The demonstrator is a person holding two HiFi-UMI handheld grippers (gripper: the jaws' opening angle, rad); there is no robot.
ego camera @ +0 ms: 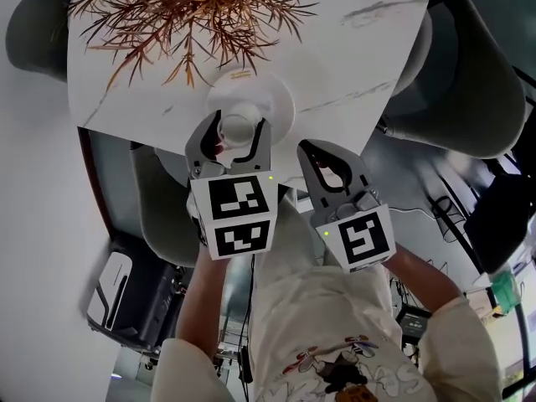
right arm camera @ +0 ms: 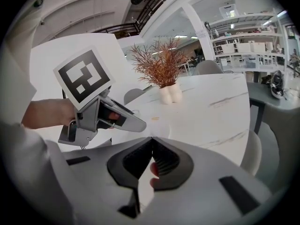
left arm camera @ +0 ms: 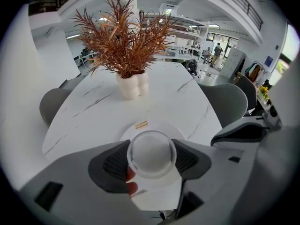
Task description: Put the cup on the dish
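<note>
my left gripper (left arm camera: 151, 148) clamped on the small frosted-white translucent round cup (left arm camera: 151, 156), over the white round dish (left arm camera: 165, 126), my right gripper (right arm camera: 151, 144) jaws pressed together, empty

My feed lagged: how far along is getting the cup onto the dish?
Done: the left gripper has the cup clamped between its jaws. In hand: the cup hangs over the dish, near its edge; contact is unclear. Left: set it down and release. The right gripper is shut, empty.
</note>
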